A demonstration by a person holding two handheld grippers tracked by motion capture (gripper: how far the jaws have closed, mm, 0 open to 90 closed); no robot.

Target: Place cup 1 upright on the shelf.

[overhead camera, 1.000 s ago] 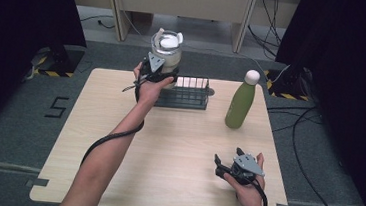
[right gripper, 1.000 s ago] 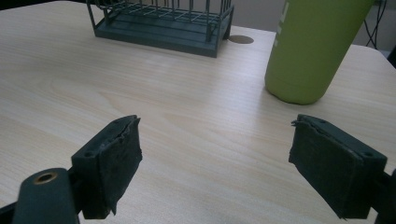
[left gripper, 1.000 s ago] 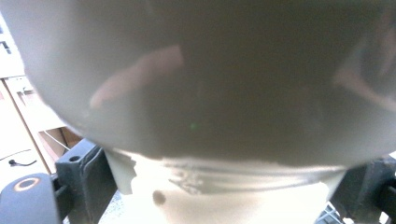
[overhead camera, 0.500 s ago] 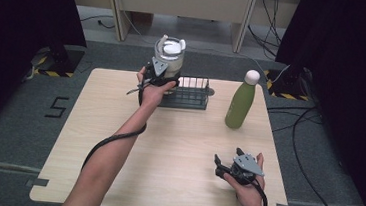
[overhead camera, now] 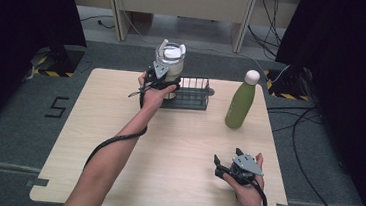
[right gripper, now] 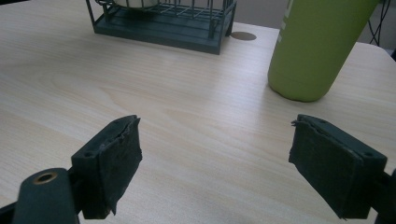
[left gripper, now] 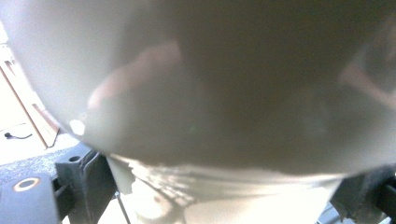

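Black hand-held gripper — grey plate; cable

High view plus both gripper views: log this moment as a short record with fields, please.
held item: white lidded jar, in left tongs
position: over the left end of the dark wire rack
right tongs: open, nothing between the pads, low over the table near its right front
bystander: green bottle upright, right of the rack

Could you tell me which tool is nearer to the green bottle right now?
Right. The right tool rests near the table's front edge, below the green bottle. The left tool holds the white tumbler over the wire rack, farther away.
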